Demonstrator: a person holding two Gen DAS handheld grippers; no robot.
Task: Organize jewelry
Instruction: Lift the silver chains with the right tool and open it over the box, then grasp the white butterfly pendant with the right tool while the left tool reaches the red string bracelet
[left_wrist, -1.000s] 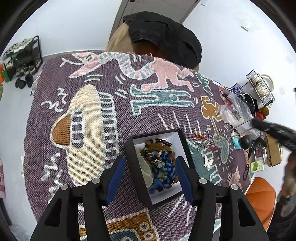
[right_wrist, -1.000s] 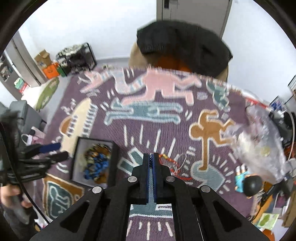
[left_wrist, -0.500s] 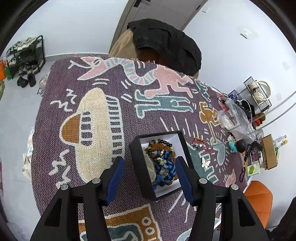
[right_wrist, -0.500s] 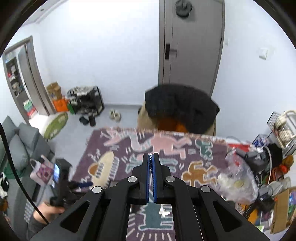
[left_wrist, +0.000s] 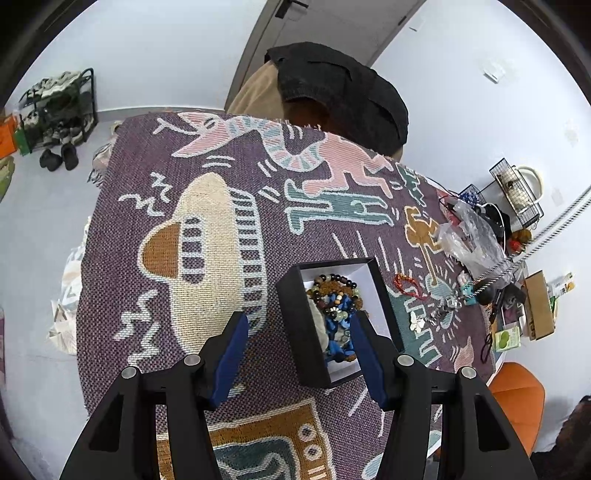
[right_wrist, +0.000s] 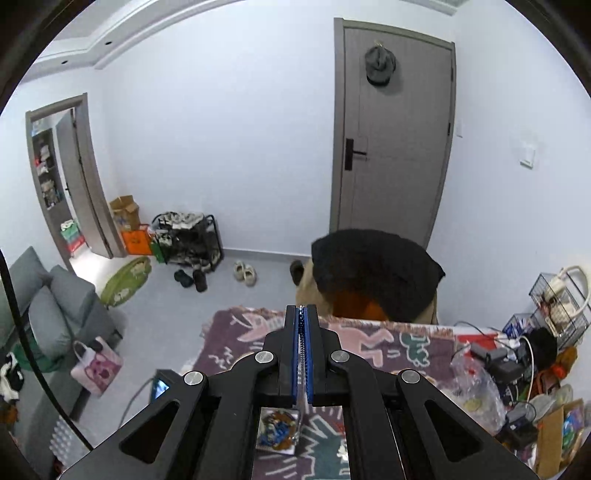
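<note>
A black jewelry box (left_wrist: 295, 332) with a white lining holds several bead bracelets (left_wrist: 338, 314) on the patterned purple cloth (left_wrist: 207, 177). My left gripper (left_wrist: 297, 350) is open and empty, hovering above the box's near-left side. A silver chain (left_wrist: 517, 258) hangs taut from the upper right down to a bunch (left_wrist: 448, 304) on the cloth. A red bracelet (left_wrist: 408, 284) and a white charm (left_wrist: 417, 322) lie right of the box. My right gripper (right_wrist: 303, 354) is raised high, shut on the silver chain (right_wrist: 303, 354), with the box (right_wrist: 277, 430) far below.
A clear plastic bag (left_wrist: 469, 236), wire basket (left_wrist: 517, 192), small boxes and cables crowd the table's right edge. A chair with a black garment (left_wrist: 343, 92) stands behind the table. An orange stool (left_wrist: 517, 398) is at the lower right. A shoe rack (right_wrist: 188, 240) stands by the wall.
My right gripper has risen from just above the cloth to high over the table, drawing the silver chain up taut. My left gripper has lifted and drifted left of the box.
</note>
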